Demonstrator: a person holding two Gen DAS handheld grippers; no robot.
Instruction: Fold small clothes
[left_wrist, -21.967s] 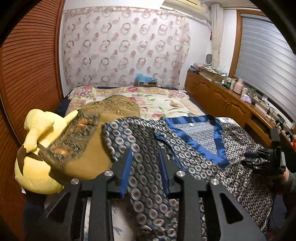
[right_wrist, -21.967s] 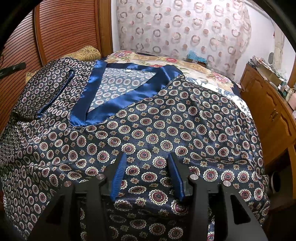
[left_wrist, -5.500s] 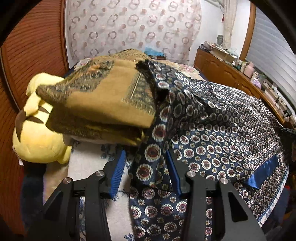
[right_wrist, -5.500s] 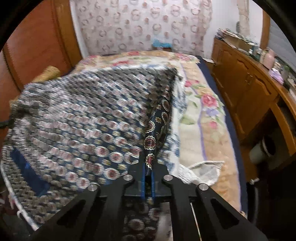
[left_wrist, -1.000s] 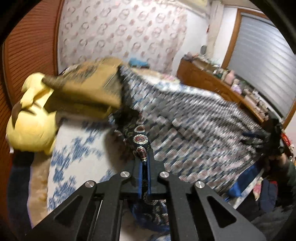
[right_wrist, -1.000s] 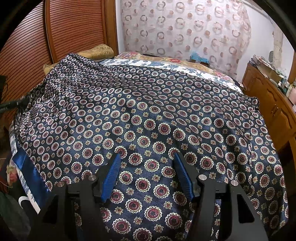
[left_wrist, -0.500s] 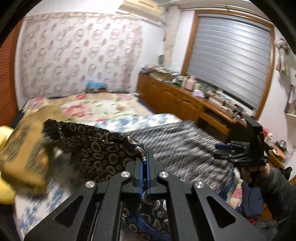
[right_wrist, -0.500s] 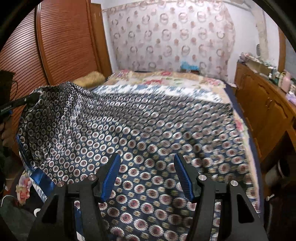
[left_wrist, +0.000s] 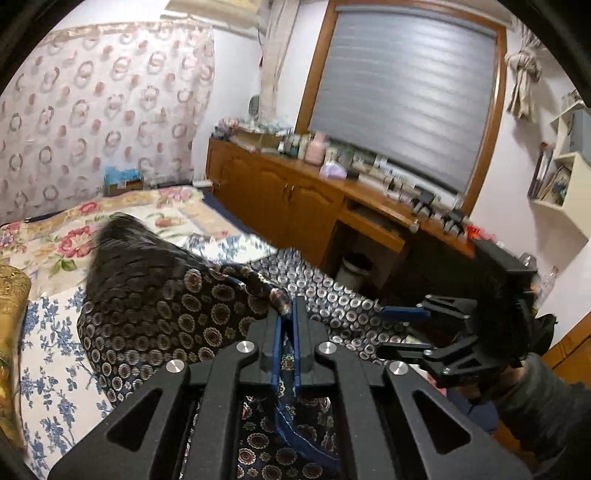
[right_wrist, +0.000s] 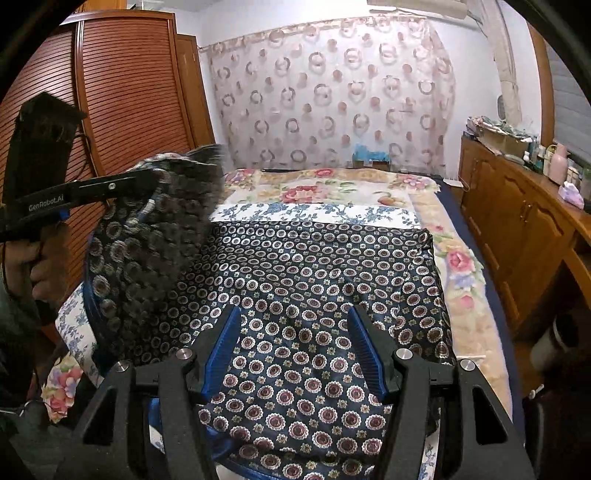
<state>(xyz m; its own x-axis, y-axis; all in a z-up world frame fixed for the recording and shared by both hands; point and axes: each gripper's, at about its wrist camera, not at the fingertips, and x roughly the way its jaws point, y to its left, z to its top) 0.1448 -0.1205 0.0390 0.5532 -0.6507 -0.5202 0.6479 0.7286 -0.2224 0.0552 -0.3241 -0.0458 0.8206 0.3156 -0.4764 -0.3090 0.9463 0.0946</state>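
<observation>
Two grippers, one garment. At the bottom centre of the left wrist view, left gripper (left_wrist: 287, 321) pinched together on a fold of the patterned garment (left_wrist: 166, 306), blue trim hanging down between the fingers. In the right wrist view, at the lower middle, right gripper (right_wrist: 293, 354) spread wide apart over the flat part of the garment (right_wrist: 314, 280), holding nothing; contact with the cloth cannot be told. At the left edge of that view, the lifted flap raised off the bed and blurred, hiding part of the louvred wooden door (right_wrist: 122, 92) behind. Under the garment, one bed (right_wrist: 325, 192) with a floral cover and a blue-flowered sheet. Along the right side of both views, one long wooden cabinet (left_wrist: 280, 199) crowded with bottles and small items, too many and too blurred to count. At the far end, one ring-patterned curtain (right_wrist: 332, 96); in the upper right of the left wrist view, one window with grey blinds (left_wrist: 402, 96).
</observation>
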